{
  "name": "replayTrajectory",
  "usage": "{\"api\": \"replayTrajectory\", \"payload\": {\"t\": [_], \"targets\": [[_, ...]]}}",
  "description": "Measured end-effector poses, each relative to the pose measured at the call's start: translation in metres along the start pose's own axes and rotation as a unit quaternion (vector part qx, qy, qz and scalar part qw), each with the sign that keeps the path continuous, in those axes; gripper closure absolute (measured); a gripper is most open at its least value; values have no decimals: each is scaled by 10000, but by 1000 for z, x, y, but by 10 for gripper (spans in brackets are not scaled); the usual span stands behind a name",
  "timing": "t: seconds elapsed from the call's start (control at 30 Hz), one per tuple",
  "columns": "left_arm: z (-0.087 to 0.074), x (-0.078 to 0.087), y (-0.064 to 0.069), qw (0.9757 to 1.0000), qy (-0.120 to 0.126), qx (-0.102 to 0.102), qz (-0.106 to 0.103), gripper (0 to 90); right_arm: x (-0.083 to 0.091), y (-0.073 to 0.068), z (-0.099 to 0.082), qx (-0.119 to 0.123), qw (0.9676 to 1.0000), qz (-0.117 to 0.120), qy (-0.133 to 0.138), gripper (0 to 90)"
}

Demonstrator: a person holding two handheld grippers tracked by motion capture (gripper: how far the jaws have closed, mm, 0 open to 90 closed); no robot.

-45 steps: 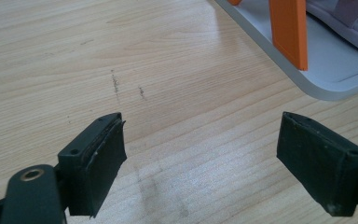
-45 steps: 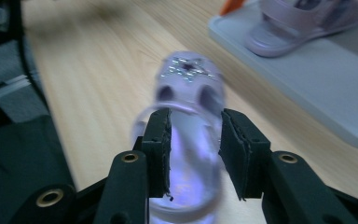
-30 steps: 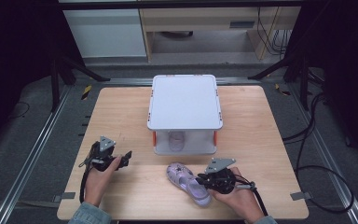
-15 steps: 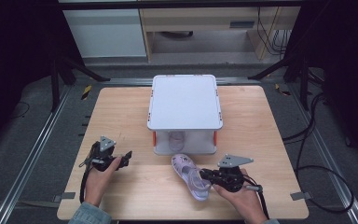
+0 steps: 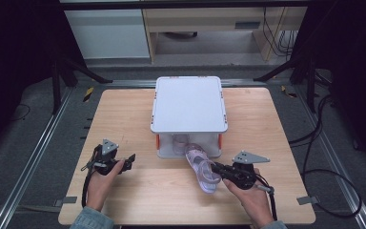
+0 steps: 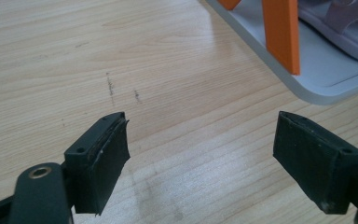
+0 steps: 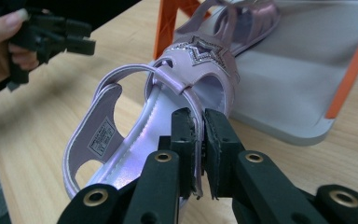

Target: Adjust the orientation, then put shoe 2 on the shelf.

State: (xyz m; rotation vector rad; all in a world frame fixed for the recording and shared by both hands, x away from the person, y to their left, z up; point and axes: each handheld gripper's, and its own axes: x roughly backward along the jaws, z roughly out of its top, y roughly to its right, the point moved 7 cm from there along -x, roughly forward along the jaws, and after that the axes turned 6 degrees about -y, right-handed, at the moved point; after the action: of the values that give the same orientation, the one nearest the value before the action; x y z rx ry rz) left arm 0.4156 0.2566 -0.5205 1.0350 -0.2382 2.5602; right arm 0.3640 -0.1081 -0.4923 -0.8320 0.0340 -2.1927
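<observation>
My right gripper (image 5: 220, 168) is clamping the side rim of a lilac sandal (image 5: 201, 168), its jaws pinched tight on the thin edge just behind the star-trimmed strap (image 7: 204, 51). I am holding the sandal with its toe pointing toward eleven o'clock, its front end reaching the open front of the white two-tier shoe rack (image 5: 189, 107), whose lower shelf (image 7: 289, 88) is lying just ahead of my jaws. A second lilac sandal (image 5: 181, 141) is already lying on that lower shelf, between the orange posts (image 7: 167, 23).

My left gripper (image 5: 130, 159) is hovering low over the tabletop (image 5: 124, 114) at about eight o'clock from the rack, jaws spread wide with nothing between them; they have just been closing slightly. In the left gripper view, the rack's grey shelf edge (image 6: 284, 84) and one orange post (image 6: 282, 32) are sitting at one o'clock, well apart from my pads (image 6: 107, 158).

Bare wood is lying open between my two grippers and along the near edge. The rack is standing at the middle of the tabletop, with free strips at its nine and three o'clock sides.
</observation>
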Motion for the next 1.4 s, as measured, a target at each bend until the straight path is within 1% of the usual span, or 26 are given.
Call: {"api": "replayTrajectory", "payload": {"t": [0.1, 0.13, 0.17, 0.2, 0.27, 0.4, 0.47, 0.6, 0.63, 0.67, 0.73, 0.77, 0.8, 0.87, 0.93, 0.97, 1.0, 1.1, 1.13, 1.17, 1.2, 1.23, 1.27, 1.3, 1.33, 1.4], "targets": [[10, 8, 6, 9997, 214, -25, -122, 198, 0, 8, 5, -191, 9996, -128, 168, 830], [10, 8, 6, 9997, 214, -25, -122, 203, 0, 8, 5, -191, 9996, -128, 168, 830], [17, 13, 8, 9993, 321, 34, -207, 207, -1, 12, 7, -295, 9991, -191, 223, 830], [20, 15, 9, 9991, 357, 17, -218, 213, -2, 14, 8, -326, 9989, -214, 242, 831], [22, 16, 11, 9990, 388, 6, -232, 218, -2, 15, 9, -329, 9989, -244, 246, 830], [33, 23, 17, 9979, 435, 7, -471, 243, -6, 21, 12, -392, 9982, -357, 273, 830], [37, 26, 19, 9978, 447, -32, -492, 259, -7, 22, 12, -405, 9981, -386, 271, 830], [57, 38, 23, 9969, 573, -201, -502, 285, -9, 23, 15, -492, 9971, -468, 347, 830], [69, 44, 25, 9964, 623, -217, -539, 302, -10, 23, 16, -559, 9965, -483, 395, 830], [69, 44, 25, 9964, 623, -217, -539, 311, -10, 23, 16, -559, 9965, -483, 395, 830], [80, 48, 28, 9958, 659, -227, -597, 320, -11, 24, 17, -625, 9958, -507, 437, 830], [92, 53, 32, 9951, 703, -302, -619, 347, -11, 24, 18, -674, 9950, -546, 498, 830], [92, 53, 32, 9951, 703, -302, -619, 359, -11, 24, 18, -674, 9950, -546, 498, 830], [105, 56, 38, 9940, 736, -284, -757, 377, -11, 25, 19, -727, 9940, -579, 572, 830], [115, 56, 44, 9936, 736, -325, -795, 454, -12, 28, 21, -817, 9927, -620, 633, 830], [125, 56, 49, 9930, 762, -385, -812, 487, -12, 29, 21, -838, 9924, -623, 647, 830], [125, 56, 49, 9930, 762, -385, -812, 518, -13, 29, 21, -863, 9920, -628, 669, 830], [141, 55, 58, 9917, 847, -412, -881, 608, -15, 32, 22, -947, 9909, -628, 724, 830], [141, 55, 58, 9917, 847, -412, -881, 631, -15, 32, 22, -947, 9909, -628, 724, 830], [146, 55, 62, 9911, 874, -433, -905, 631, -16, 32, 23, -985, 9904, -624, 737, 830], [149, 54, 65, 9907, 886, -434, -938, 670, -19, 34, 24, -1025, 9896, -657, 761, 830], [155, 52, 72, 9903, 869, -546, -939, 688, -20, 35, 24, -1026, 9895, -685, 759, 831], [155, 52, 72, 9903, 869, -546, -939, 703, -20, 35, 24, -1026, 9895, -685, 759, 831], [159, 49, 77, 9901, 858, -588, -943, 719, -24, 38, 24, -1008, 9889, -789, 757, 830], [163, 44, 81, 9906, 806, -629, -914, 735, -25, 39, 24, -1012, 9886, -823, 749, 831], [164, 41, 84, 9906, 787, -597, -947, 748, -28, 41, 24, -1061, 9878, -859, 753, 830]]}}
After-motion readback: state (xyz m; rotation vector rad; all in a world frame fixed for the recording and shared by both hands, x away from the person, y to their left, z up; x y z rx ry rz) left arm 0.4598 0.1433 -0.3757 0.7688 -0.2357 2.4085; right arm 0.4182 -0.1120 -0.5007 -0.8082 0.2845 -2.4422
